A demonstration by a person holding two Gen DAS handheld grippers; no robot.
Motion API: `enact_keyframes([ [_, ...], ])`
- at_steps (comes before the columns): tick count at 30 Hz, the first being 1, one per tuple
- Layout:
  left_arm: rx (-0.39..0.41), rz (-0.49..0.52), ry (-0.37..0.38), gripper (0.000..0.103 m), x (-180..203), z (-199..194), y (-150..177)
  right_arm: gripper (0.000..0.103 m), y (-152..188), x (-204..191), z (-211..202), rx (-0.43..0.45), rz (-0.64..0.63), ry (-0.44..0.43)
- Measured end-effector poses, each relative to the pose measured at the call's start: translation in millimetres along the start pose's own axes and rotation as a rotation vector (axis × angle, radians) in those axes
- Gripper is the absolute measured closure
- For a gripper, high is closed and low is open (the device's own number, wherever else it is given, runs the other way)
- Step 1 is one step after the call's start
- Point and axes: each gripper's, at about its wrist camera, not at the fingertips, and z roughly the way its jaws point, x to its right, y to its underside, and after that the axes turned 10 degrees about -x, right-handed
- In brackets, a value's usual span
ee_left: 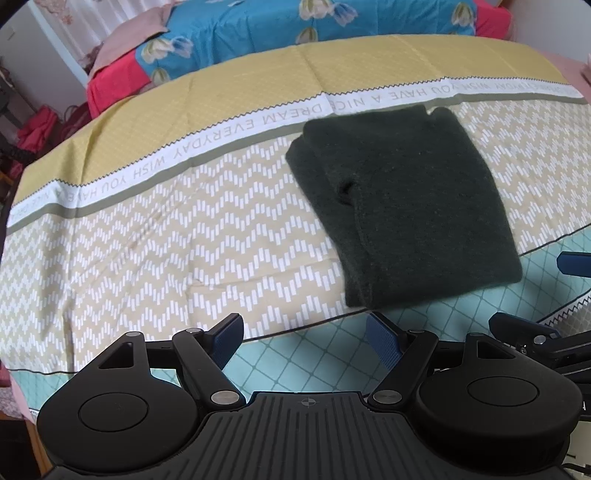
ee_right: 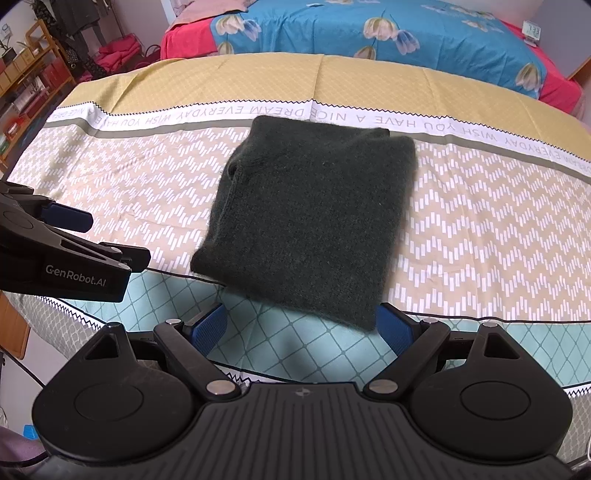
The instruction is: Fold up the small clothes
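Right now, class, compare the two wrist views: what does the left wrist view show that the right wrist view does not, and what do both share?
Only the left wrist view shows the left gripper head-on, fingers apart and empty. Only the right wrist view shows the wooden shelves, a small clock and the right gripper head-on, also open. Both show the folded dark green sweater on the patterned sheet, with the blue flowered bed behind.

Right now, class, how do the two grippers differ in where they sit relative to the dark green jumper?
The right gripper sits right at the jumper's near edge, centred on it; the left gripper sits clear of it, over bare sheet. The jumper's corner overlaps the right gripper's fingertip; nothing overlaps the left's. Both are open and empty.
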Motion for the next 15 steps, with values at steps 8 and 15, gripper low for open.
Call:
enact_keyframes([
  [8, -0.004, 0.011, 0.002, 0.000, 6.8, 0.8, -2.9, 0.013, 0.7, 7.2, 1.4, -0.006, 0.017, 0.000],
  [15, -0.010, 0.022, 0.005, 0.000, 12.8, 2.3, -7.0, 0.013, -0.5, 13.8, 2.8, -0.014, 0.032, 0.002],
])
